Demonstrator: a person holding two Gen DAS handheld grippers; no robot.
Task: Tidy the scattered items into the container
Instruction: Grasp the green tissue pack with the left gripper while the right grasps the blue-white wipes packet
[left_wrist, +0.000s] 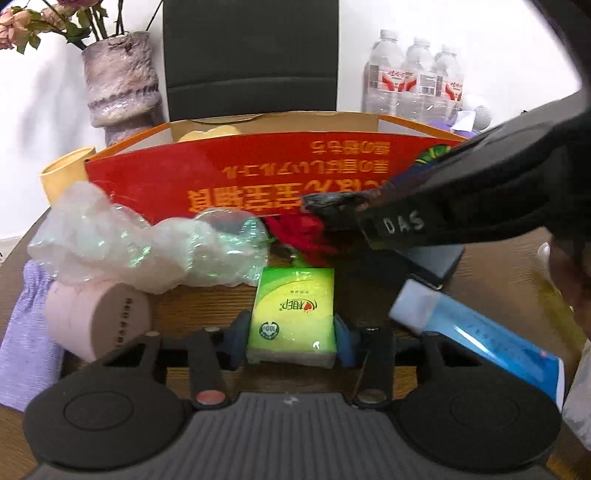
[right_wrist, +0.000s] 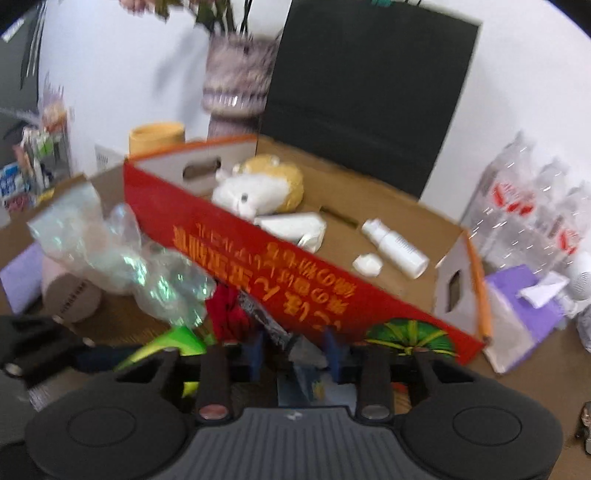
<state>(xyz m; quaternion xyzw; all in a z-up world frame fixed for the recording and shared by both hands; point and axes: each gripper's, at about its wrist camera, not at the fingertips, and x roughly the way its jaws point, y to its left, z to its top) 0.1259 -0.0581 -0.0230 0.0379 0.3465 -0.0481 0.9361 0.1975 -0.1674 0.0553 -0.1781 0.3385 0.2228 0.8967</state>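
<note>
Inside red box (right_wrist: 306, 288) — plush toy (right_wrist: 258, 188), white bottle (right_wrist: 395, 247).

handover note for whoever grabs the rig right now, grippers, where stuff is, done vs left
Left gripper: shut on the green tissue pack, still low at the table.
Right gripper: shut on a dark flat wrapper, in front of the red box.
Done: plush toy, white tube, white bottle and small white cap lie in the box.
Left: both held items, the crumpled plastic, pink roll, red cloth, blue tube, lilac cloth.
</note>
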